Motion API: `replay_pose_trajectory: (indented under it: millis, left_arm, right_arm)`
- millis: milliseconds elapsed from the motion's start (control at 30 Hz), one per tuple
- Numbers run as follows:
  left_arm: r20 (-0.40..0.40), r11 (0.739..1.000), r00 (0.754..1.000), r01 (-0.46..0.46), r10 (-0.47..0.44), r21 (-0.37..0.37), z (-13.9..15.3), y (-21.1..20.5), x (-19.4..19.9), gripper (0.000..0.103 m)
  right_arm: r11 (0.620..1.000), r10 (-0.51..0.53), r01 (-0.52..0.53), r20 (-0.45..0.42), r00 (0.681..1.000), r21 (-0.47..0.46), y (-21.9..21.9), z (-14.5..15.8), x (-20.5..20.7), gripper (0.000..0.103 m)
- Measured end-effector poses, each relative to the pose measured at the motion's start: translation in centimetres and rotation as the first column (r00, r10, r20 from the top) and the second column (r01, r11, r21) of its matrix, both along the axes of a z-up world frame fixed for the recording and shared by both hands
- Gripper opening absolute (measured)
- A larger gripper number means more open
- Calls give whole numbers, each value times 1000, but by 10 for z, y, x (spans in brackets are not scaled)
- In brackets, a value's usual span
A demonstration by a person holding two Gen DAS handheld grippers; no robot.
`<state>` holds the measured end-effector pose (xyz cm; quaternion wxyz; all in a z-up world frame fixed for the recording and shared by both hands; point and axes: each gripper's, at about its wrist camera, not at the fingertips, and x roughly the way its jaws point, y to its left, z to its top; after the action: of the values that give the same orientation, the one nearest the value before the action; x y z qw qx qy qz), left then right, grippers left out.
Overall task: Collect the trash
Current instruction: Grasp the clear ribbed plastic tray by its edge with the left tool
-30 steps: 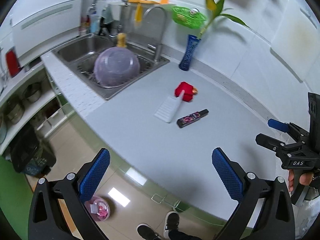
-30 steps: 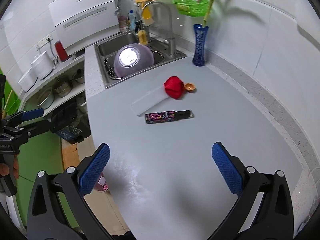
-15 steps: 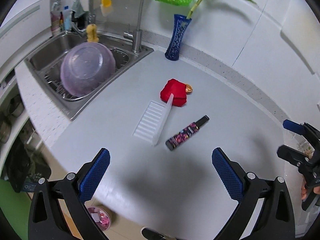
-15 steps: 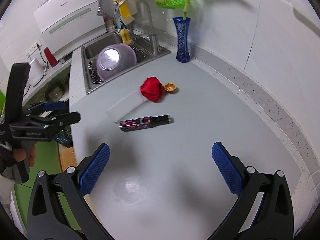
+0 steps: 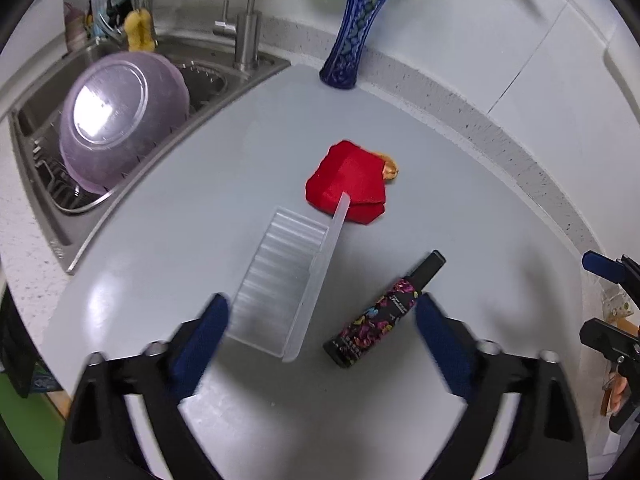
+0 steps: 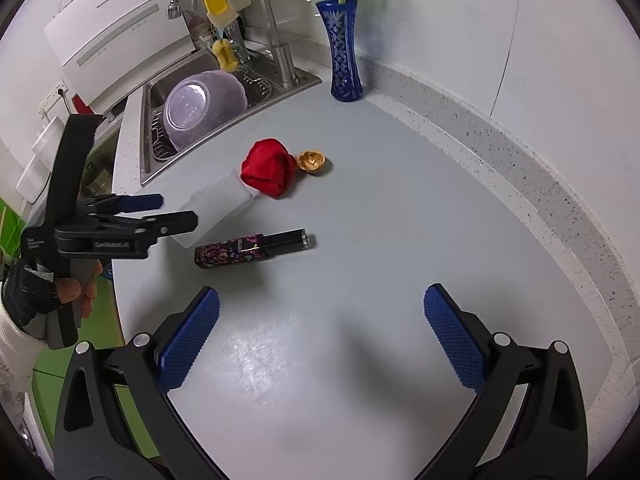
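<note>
A clear ribbed plastic tray [image 5: 286, 282] lies on the grey counter [image 5: 200, 200], with a crumpled red cloth [image 5: 348, 184] and a small gold cup [image 5: 390, 168] behind it and a black floral tube [image 5: 384, 310] to its right. My left gripper [image 5: 320, 334] is open, low over the tray's near end. My right gripper [image 6: 320, 326] is open and empty above bare counter, nearer than the tube [image 6: 252, 248]. The tray [image 6: 216, 208], cloth [image 6: 268, 170] and cup [image 6: 312, 160] also show in the right wrist view, with the left gripper [image 6: 160, 212] beside the tray.
A steel sink [image 5: 48, 196] with an upturned purple bowl [image 5: 120, 116] is at the left. A blue vase [image 5: 356, 32] stands at the back wall. The counter's front edge [image 6: 116, 280] drops to the floor at the left.
My left gripper has moved forward and down toward the tray and tube. My right gripper has also moved closer to the items.
</note>
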<state>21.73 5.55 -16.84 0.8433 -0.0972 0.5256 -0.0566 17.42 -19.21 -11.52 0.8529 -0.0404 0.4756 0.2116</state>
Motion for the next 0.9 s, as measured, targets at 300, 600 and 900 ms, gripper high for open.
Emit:
replay_pose_trajectory:
  millis: [300, 600, 900]
  left_arm:
    - [-33, 999, 999, 22, -23, -47, -17, -1, 12, 39]
    - [-40, 998, 999, 30, -32, -62, -16, 0, 16, 8]
    - [-2, 998, 1000, 1, -1, -60, 8, 8, 2, 6]
  right_arm:
    - [1000, 12, -12, -25, 1000, 4, 4, -12, 9, 100]
    - [999, 33, -33, -27, 999, 2, 13, -15, 19, 100]
    - [996, 92, -93, -31, 995, -17, 40, -22, 43, 100]
